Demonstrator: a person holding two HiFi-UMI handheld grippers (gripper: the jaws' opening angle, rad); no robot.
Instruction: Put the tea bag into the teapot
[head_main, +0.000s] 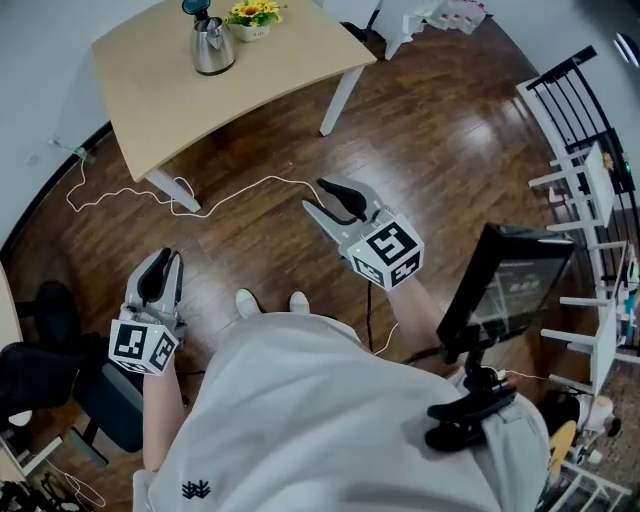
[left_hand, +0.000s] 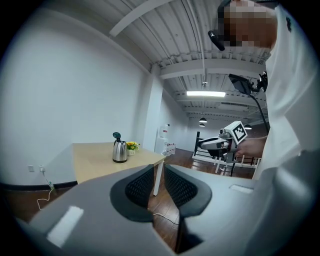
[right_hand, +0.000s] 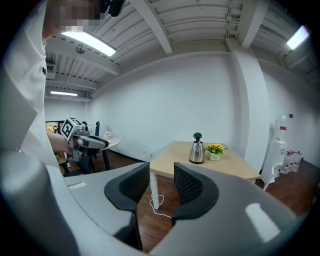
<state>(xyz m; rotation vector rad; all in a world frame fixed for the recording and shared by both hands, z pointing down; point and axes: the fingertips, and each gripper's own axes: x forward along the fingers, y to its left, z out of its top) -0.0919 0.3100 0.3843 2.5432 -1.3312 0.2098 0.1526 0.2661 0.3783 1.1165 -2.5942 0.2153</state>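
The teapot (head_main: 212, 45) stands upright on the worktop (head_main: 150, 100) — long axis vertical; left tool (head_main: 164, 258) and right tool (head_main: 314, 195) are empty, jaws narrowly apart.

I see a light wooden table (head_main: 160, 95) on the dark wood floor (head_main: 430, 140). A steel teapot (head_main: 212, 46) and a pot of yellow flowers (head_main: 251, 20) stand close together on it.

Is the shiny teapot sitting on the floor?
No, the teapot stands on the table beside the yellow flowers.
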